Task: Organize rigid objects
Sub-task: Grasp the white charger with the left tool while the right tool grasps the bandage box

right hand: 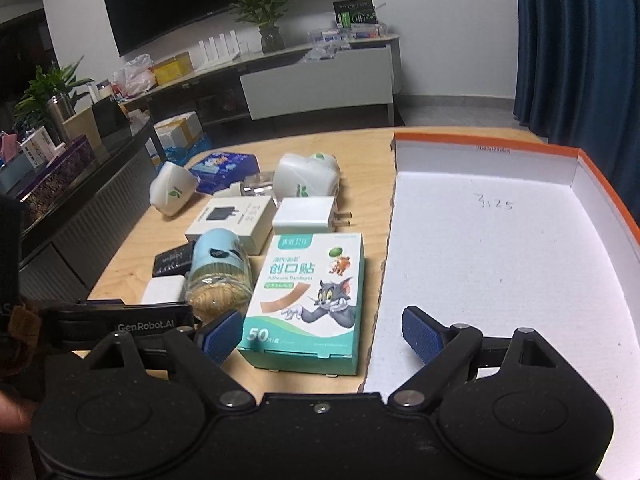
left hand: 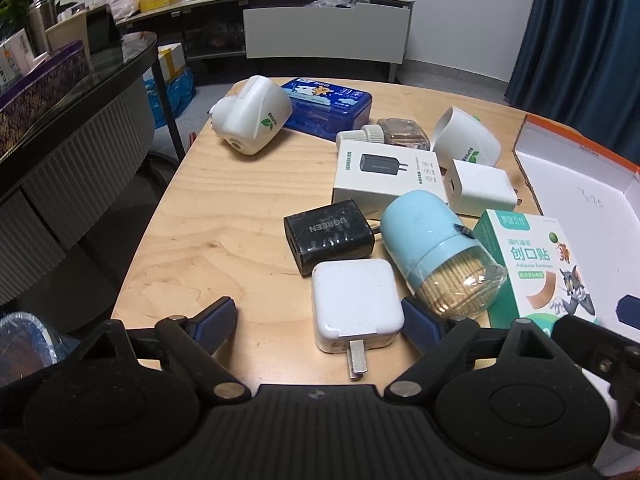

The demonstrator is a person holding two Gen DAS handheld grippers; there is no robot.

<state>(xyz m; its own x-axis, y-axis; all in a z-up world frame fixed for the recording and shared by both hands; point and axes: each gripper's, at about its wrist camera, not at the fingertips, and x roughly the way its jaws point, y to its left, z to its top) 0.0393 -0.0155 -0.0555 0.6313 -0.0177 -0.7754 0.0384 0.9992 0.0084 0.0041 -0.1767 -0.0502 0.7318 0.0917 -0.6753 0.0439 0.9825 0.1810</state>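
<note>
My left gripper (left hand: 320, 322) is open, its fingers either side of a white square charger (left hand: 354, 304) lying prongs toward me, not touching it. Behind it lie a black charger (left hand: 328, 234), a blue toothpick jar (left hand: 436, 248) on its side, a white charger box (left hand: 386, 176) and another white charger (left hand: 480, 188). My right gripper (right hand: 322, 332) is open around the near end of a green adhesive-bandage box (right hand: 308, 292), beside the orange-rimmed white tray (right hand: 500, 248). The bandage box also shows in the left wrist view (left hand: 536, 264).
Farther back on the wooden table (left hand: 224, 208) lie two white plug-in devices (left hand: 254, 116) (left hand: 466, 140), a blue tin (left hand: 332, 108) and a small glass bottle (left hand: 400, 132). A dark glass table (left hand: 100, 76) stands to the left. The table edge is close on the left.
</note>
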